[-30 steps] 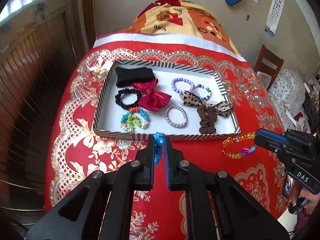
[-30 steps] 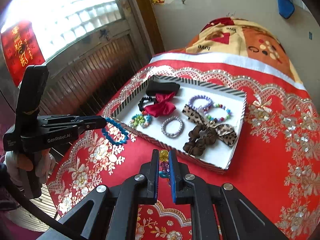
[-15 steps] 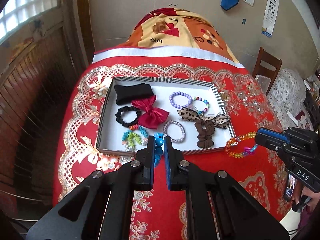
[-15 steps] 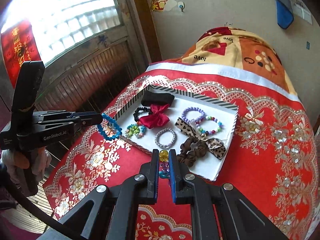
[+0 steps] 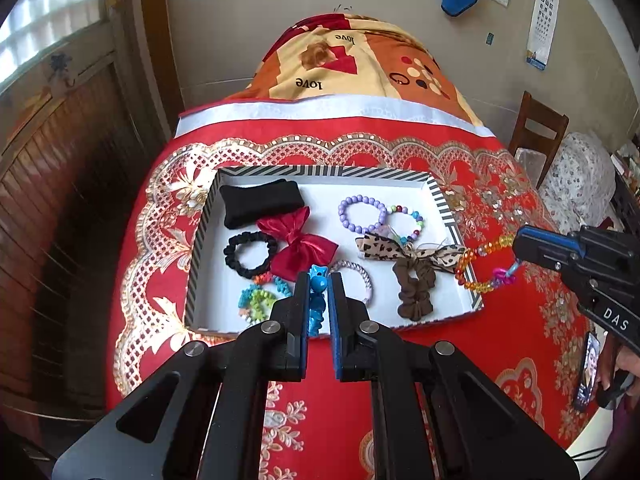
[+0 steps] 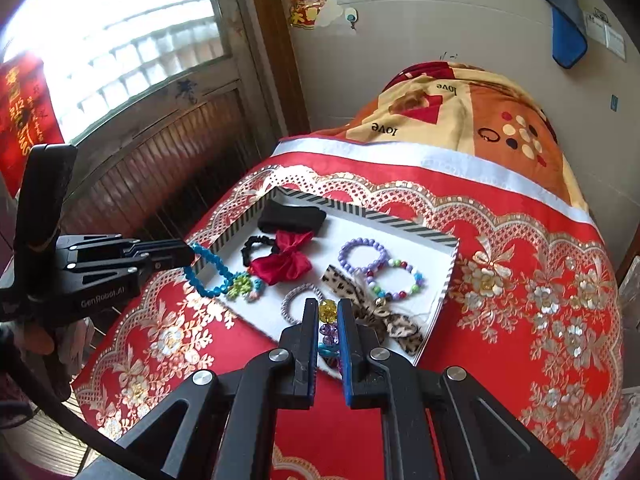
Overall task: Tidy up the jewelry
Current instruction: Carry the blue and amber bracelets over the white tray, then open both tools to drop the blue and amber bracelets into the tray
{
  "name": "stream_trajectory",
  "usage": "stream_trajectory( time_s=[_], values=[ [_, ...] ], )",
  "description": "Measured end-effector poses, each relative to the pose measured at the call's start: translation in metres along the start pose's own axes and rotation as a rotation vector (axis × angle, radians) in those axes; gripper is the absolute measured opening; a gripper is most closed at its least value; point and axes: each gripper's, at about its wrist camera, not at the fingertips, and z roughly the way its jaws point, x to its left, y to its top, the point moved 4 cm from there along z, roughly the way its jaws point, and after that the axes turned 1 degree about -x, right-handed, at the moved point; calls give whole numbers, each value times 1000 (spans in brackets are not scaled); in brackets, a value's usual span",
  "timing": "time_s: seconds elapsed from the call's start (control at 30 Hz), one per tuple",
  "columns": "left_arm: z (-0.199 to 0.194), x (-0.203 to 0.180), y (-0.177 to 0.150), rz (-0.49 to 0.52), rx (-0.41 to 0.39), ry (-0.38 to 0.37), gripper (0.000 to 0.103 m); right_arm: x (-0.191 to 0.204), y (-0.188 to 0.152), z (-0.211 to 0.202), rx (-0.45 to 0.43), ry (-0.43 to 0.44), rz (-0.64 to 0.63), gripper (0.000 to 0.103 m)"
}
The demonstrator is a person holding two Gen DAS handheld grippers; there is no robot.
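Ahead of and below the left gripper (image 5: 319, 280) lies the shallow striped-rimmed white tray (image 5: 438, 196), holding a black folded headband (image 5: 260, 202) far-left, a purple bead bracelet (image 5: 362, 214) far-right, and a brown fabric scrunchie (image 5: 414, 284) near-right.

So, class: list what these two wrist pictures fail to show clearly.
- Left wrist view: the silver bracelet and rainbow bracelet are partly hidden by the left claw.
- Right wrist view: the brown scrunchie is behind the right claw.
- Left wrist view: the phone screen is too small.
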Motion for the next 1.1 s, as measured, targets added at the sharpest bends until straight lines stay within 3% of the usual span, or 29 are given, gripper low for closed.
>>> stream_trajectory(
  time_s=[0.37, 0.63, 1.1],
  values=[
    [29, -7, 12, -9, 32, -15, 7, -13, 25, 31, 28, 0, -12, 8],
    [62, -14, 14, -76, 75, -77, 7, -14, 49, 71, 64, 27, -29, 8],
    [109, 42, -20, -245, 192, -14, 7, -1, 84, 187, 189, 130, -72, 8]
  ],
)
